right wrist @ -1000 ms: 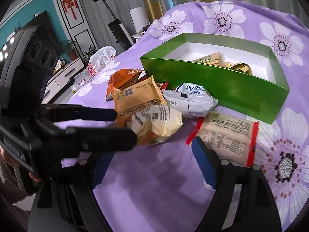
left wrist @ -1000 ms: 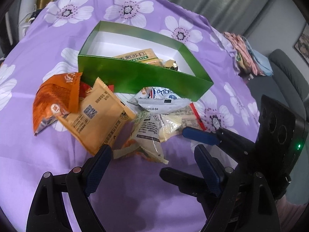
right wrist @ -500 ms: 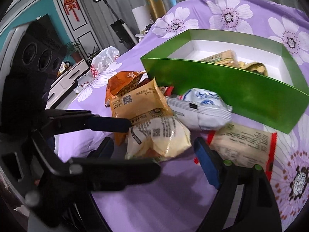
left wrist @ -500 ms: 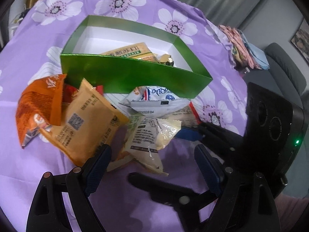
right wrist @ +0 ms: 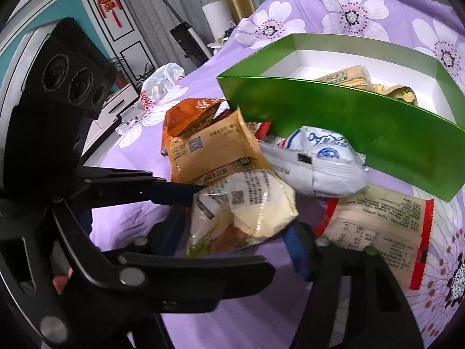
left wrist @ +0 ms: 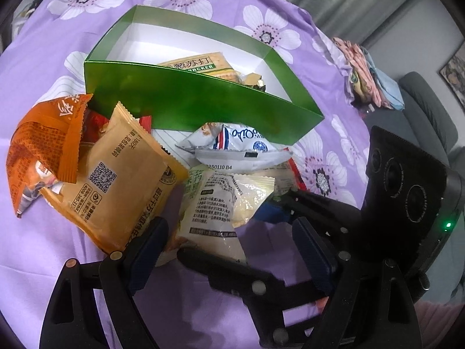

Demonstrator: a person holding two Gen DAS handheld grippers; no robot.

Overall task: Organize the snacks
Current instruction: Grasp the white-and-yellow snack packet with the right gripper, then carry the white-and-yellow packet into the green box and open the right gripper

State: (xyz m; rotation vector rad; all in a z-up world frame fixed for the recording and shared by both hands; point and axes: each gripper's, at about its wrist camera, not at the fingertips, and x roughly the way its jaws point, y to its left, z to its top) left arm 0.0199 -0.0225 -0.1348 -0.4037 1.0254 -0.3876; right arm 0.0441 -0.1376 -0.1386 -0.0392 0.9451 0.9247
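Both tongs wide around the pale crinkly packet point(right wrist: 247, 203) before the green box point(right wrist: 363, 133); light, slippery, probably crushable: pinch its puffed middle.

my right gripper point(right wrist: 235, 250) sits around the clear yellowish packet point(right wrist: 247, 206), but my other tool's black arm crosses in front, so i cannot tell whether the pads touch it. that packet's lower edge is hidden behind the arm. in the left wrist view the red-edged packet point(left wrist: 290, 174) is mostly buried under the white packet point(left wrist: 241, 148) and the clear one. the green box point(left wrist: 203, 104) front wall hides the lower half of the cracker pack point(left wrist: 197, 64) and most of the gold wrapper point(left wrist: 252, 80) inside. a red wrapper point(left wrist: 94, 122) behind the tan packet point(left wrist: 122, 180) shows only a sliver. the print on most packets is too small for me to read.
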